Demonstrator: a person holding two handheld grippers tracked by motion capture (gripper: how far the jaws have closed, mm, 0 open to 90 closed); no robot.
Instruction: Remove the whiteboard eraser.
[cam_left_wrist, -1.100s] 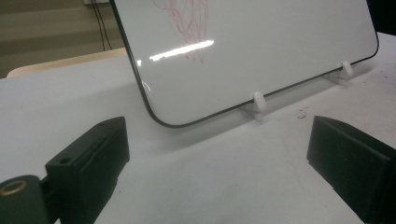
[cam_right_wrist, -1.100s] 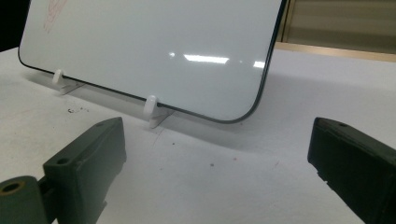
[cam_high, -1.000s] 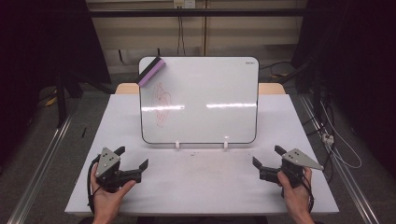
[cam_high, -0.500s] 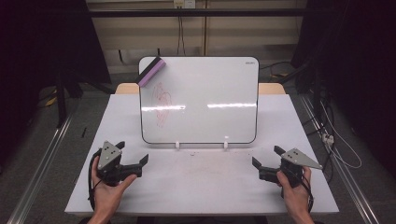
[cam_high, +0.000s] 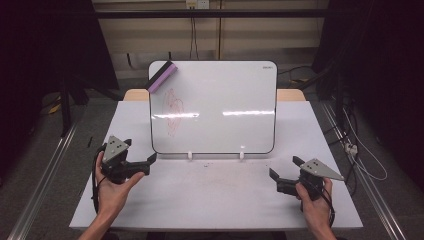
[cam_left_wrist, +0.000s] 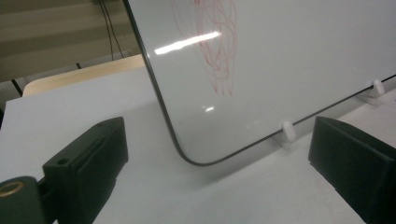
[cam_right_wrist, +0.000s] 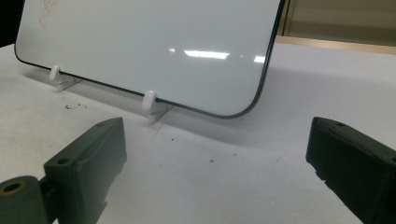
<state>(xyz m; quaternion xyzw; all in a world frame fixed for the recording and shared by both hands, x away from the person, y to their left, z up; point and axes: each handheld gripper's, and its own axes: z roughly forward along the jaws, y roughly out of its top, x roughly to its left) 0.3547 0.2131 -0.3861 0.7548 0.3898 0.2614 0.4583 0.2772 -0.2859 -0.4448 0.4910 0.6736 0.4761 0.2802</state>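
on the white table (cam_high: 215, 200) a whiteboard (cam_high: 225, 100) stands propped upright on two small white clips (cam_high: 190, 155), leaning back a touch, and a red scribble (cam_high: 172, 110) runs down its left part. up at the board's top left corner sits a purple and black eraser (cam_high: 161, 76), tilted, stuck on the board's face. down at the near left, the left gripper (cam_high: 142, 161) rests in the person's left hand (cam_high: 112, 182), jaws spread wide with nothing between them, tips pointing toward the board's lower left corner and just short of it. from the left gripper view that rounded corner (cam_left_wrist: 187, 156) and the tail of the red scribble (cam_left_wrist: 217, 46) show between the two black jaws, with one clip (cam_left_wrist: 288, 131) on the right. over at the near right, the right gripper (cam_high: 285, 172) sits in the right hand (cam_high: 315, 197), well apart from the board, jaws also wide and holding nothing. from the right gripper view the board's other lower corner (cam_right_wrist: 247, 109) shows ahead, with a clip (cam_right_wrist: 149, 102) under the edge and dark specks (cam_right_wrist: 74, 106) on the tabletop near the second clip.
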